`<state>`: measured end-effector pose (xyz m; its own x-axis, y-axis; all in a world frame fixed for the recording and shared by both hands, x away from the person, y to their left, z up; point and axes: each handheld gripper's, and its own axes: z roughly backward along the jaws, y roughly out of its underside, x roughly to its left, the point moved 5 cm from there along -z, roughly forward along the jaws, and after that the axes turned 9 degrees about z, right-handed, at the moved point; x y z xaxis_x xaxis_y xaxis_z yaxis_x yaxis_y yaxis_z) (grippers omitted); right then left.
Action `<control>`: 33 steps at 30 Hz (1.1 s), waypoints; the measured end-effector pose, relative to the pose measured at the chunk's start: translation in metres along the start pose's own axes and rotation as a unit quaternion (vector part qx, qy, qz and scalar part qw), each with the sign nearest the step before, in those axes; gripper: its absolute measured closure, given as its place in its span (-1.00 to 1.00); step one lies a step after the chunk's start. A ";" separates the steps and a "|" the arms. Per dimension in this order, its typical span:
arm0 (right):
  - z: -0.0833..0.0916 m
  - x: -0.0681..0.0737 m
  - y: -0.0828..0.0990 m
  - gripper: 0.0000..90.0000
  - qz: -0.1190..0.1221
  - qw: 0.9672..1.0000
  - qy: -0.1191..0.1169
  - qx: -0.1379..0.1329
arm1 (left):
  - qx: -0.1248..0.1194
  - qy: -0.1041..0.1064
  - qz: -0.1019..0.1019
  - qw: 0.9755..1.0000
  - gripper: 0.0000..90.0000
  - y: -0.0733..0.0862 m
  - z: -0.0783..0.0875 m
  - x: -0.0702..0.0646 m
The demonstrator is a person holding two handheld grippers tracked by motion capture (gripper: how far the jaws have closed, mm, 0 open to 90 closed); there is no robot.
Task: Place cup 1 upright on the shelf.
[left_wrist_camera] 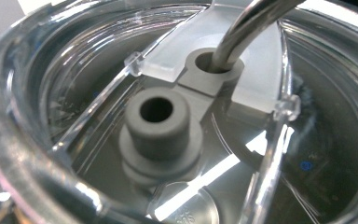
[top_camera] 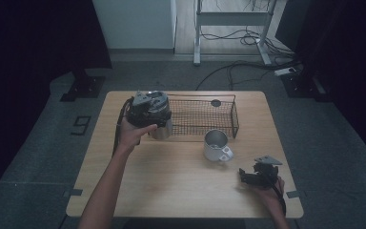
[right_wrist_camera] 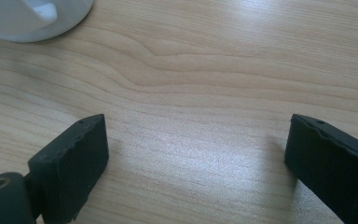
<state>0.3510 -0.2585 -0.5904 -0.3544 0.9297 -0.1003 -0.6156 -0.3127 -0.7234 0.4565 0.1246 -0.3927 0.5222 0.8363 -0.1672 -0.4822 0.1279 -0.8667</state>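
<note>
Left tongs [top_camera: 153, 125] apparently gripping upright clear-lidded cup [left_wrist_camera: 177, 121], right tongs [right_wrist_camera: 196, 154] agape, empty

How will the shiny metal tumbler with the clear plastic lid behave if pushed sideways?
Probably stiff: the metal tumbler and its clear plastic lid look rigid. Likely slippery, since both surfaces are glossy. A metal straw pokes through the lid, so catching it could tip the tumbler.
</note>
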 end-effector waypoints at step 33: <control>0.000 0.000 0.000 -0.86 0.000 1.000 0.000 0.000 | 0.004 -0.003 0.004 1.000 -0.91 -0.007 -0.023 -0.003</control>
<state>0.3510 -0.2585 -0.5904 -0.3540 0.9299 -0.1001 -0.6155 -0.3122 -0.7237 0.4743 0.1091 -0.3973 0.5148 0.8399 -0.1716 -0.4913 0.1250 -0.8620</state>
